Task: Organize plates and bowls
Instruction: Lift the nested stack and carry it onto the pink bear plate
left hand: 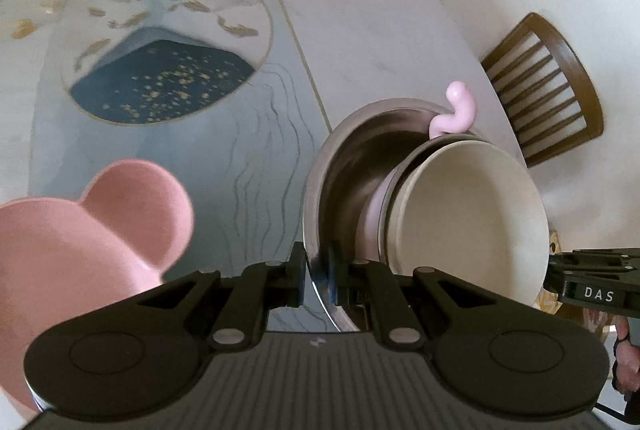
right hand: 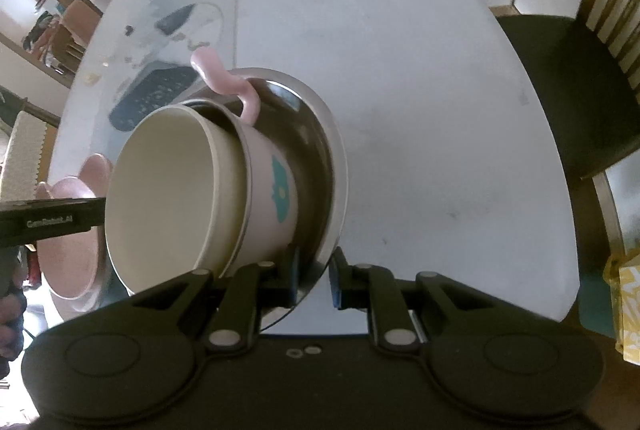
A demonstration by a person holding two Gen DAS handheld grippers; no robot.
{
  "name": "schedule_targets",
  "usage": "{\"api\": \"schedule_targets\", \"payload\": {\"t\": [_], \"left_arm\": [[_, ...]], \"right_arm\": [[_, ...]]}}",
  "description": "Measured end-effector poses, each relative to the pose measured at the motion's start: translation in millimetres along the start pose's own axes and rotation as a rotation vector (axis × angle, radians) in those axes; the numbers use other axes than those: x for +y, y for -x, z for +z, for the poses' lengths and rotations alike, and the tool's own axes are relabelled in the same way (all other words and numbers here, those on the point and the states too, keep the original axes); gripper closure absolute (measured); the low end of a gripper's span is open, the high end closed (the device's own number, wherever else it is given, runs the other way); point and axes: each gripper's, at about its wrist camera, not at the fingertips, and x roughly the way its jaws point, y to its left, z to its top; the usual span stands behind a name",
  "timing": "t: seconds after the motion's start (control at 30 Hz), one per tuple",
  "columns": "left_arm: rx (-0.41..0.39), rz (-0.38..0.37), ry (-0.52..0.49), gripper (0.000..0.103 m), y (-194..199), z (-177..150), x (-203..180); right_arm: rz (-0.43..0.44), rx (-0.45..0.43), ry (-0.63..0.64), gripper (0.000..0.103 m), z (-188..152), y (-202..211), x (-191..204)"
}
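While 2 grippers pinch its rim, steel bowl [left hand: 344, 165] tilts

Soft, even daylight fills both views, and the pale table [left hand: 360, 9] looks washed out and slightly hazy, with a milky glare across its far half in the right wrist view. Fisheye distortion bends the table edge and the chair [left hand: 552, 85] into curves and darkens the frame corners. The pink bear-shaped plate [left hand: 92, 230] is blurred at its rim, while the steel bowl [left hand: 344, 165] shows dark, smeared reflections inside.
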Motion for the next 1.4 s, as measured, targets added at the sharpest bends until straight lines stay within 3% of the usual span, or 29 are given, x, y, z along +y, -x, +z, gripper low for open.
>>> {"api": "schedule_targets", "payload": {"t": [0.33,0.73,1.07,1.4], "left_arm": [[-0.083,0.057,0.076,0.094,59,-8,37],[-0.154,0.169,0.225,0.093,117,-41,115],[-0.152,0.230,0.327,0.093,125,-78,166],[-0.152,0.246,0.352,0.093,118,-100,187]], "right_arm": [[0.058,-0.022,0.125,0.087,16,13,56],[0.144,0.005,0.294,0.087,27,-11,152],[0.173,0.063,0.389,0.087,10,-44,207],[0.174,0.084,0.445,0.087,-10,-60,225]]}}
